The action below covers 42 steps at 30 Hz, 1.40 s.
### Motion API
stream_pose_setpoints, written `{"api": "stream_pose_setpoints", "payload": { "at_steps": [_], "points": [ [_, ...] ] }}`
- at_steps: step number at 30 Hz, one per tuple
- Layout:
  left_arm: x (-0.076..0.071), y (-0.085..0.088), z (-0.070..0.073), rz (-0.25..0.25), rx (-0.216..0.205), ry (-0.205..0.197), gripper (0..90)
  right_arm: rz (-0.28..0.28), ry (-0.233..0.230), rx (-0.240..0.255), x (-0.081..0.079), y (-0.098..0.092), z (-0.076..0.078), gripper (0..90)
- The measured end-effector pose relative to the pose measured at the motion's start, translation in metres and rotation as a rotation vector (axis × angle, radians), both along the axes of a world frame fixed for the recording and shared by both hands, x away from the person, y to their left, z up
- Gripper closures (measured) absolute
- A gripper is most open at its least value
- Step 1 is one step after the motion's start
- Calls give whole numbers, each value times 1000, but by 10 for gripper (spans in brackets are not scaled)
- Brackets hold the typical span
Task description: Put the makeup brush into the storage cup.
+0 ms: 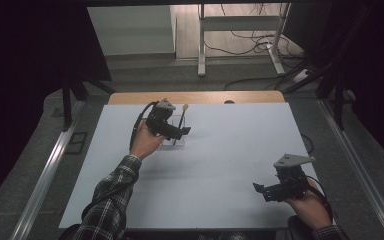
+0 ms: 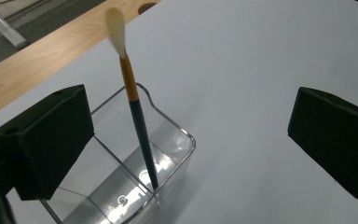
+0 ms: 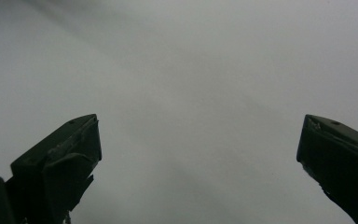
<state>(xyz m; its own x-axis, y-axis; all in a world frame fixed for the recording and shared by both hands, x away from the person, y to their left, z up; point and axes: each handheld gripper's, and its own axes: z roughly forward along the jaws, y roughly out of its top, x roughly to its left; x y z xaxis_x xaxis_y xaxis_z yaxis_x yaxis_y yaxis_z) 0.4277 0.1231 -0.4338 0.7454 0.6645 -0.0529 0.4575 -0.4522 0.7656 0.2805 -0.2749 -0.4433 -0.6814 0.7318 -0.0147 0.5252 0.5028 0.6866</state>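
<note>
Gripping the right gripper (image 1: 261, 190) at the near right corner of the white table top (image 1: 220, 165), with the right hand (image 1: 307, 205) under it and the wrist lying close to the table edge. Pointing its black jaws to the left, across the table. Holding these jaws wide apart, with only the pale, smooth surface between them.

Stretching the left forearm in a checked sleeve (image 1: 111, 200) forward and a little to the right, up to the middle of the table. Closing the left hand (image 1: 145, 142) around the body of the left gripper (image 2: 191, 140), grey three-cornered plate on top, cable hanging to the left. Aiming this gripper to the right and slightly down, just over the clear plastic holder (image 2: 179, 133). Standing open too, pads well apart and pressing on nothing.

Standing in that holder, handle end down in one corner: the paintbrush (image 2: 140, 130), leaning a little, seen between the two jaws but nearer to the left one, and touching neither pad. Showing a dark teal handle, an orange-brown band above it and a cream, drop-shaped tuft on top. Showing also thin, shiny walls with rounded corners and a dividing wall inside the holder.

Ending the table, far behind, with a bare wooden strip (image 2: 37, 60).
</note>
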Motion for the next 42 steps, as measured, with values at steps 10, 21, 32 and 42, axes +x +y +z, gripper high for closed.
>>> {"api": "stream_pose_setpoints", "payload": {
  "at_steps": [10,21,32,42],
  "points": [
    [-10,6,1,-25,-22,22,0,-3,1,1,0,0,0,0],
    [-24,12,-1,-31,-23,20,0,-53,8,47,2,-6,1,0],
    [-40,17,-7,-43,-6,3,0,-56,-2,35,2,-5,1,0],
    [-53,28,-13,-26,-2,4,0,-59,-10,30,3,-6,1,0]
  ]
}}
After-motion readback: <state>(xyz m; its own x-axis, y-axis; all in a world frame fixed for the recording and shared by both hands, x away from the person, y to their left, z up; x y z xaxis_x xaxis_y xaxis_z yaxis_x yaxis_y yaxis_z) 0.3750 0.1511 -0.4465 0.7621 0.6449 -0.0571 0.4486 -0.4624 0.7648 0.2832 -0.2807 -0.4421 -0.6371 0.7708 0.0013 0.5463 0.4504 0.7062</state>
